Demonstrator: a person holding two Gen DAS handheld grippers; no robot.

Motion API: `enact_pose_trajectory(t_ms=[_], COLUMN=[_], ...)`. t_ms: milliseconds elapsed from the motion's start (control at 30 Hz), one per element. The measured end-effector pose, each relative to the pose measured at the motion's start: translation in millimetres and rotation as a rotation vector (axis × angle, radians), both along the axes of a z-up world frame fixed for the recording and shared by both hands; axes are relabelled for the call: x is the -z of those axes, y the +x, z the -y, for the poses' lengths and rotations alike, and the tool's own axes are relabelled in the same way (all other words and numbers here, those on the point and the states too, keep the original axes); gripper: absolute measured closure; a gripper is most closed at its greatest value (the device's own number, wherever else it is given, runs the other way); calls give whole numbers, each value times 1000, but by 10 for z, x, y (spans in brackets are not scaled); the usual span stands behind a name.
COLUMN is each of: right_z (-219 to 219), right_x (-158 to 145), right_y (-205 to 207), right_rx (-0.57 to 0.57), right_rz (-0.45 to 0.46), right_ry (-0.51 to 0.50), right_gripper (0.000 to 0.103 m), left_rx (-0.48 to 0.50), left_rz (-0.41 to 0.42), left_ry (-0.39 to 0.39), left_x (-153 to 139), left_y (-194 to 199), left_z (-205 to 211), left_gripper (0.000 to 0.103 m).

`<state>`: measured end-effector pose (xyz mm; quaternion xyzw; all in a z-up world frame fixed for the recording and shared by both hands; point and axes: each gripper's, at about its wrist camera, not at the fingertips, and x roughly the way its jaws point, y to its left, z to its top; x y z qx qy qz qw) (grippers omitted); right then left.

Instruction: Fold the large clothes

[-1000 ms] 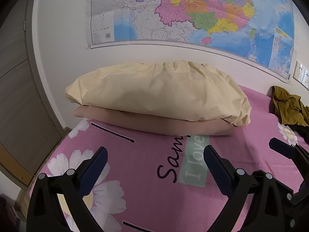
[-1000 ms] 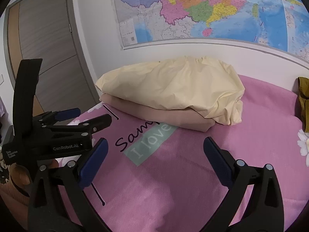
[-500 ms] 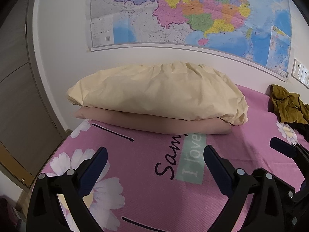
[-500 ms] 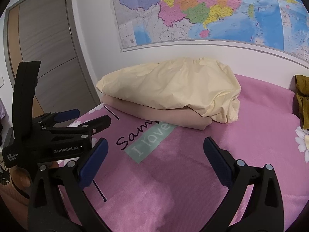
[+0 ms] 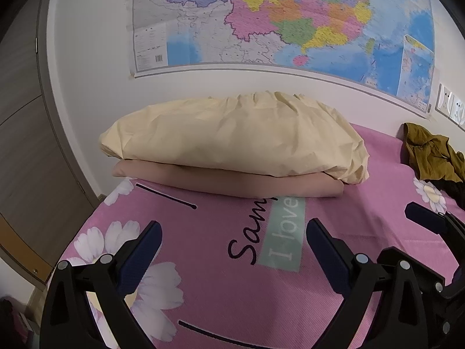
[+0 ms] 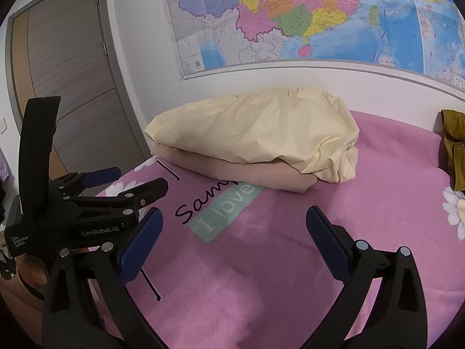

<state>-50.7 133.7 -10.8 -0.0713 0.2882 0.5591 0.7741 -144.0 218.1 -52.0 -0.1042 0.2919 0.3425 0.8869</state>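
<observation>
1. My left claw (image 5: 232, 250) hangs released over the pink bedspread (image 5: 221, 299); only its camera catches the wall sockets (image 5: 452, 107) at 2 o'clock.
2. My right claw (image 6: 234, 237), likewise spread and empty, alone sees the door (image 6: 66, 67) at 10 o'clock and my left claw from the side.
3. A cream pillow (image 5: 232, 136) tops a folded beige cloth (image 5: 232, 180) below the wall map (image 5: 290, 14).
4. The olive garment (image 5: 430, 154) lies crumpled at 3 o'clock, cut off in the right view.

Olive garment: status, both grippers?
Both hand-held grippers, left and right, open, empty. Olive garment crumpled, far right, untouched. Pillows beside it.
</observation>
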Motion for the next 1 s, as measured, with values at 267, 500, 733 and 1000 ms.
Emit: enact_pose_trajectory(t_ms=[267,500,733,1000], right_z=[21,28,37,57], right_x=[-2,-1,7,7], right_y=[-10,-5,-5,-9], right_rx=[-9,-5,-6,-3], right_rz=[-3,-5,-6,-9], right_ry=[2,3,4,8], right_gripper=[6,6,6,6], left_rx=[-2,0,4,8], left_rz=[3,2,1,1], left_ry=[-1,-1,-7,-10], left_x=[-1,-4,-7,7], left_y=[5,8,4,6], left_z=[-5,-8,2,27], left_gripper=[7,7,7,7])
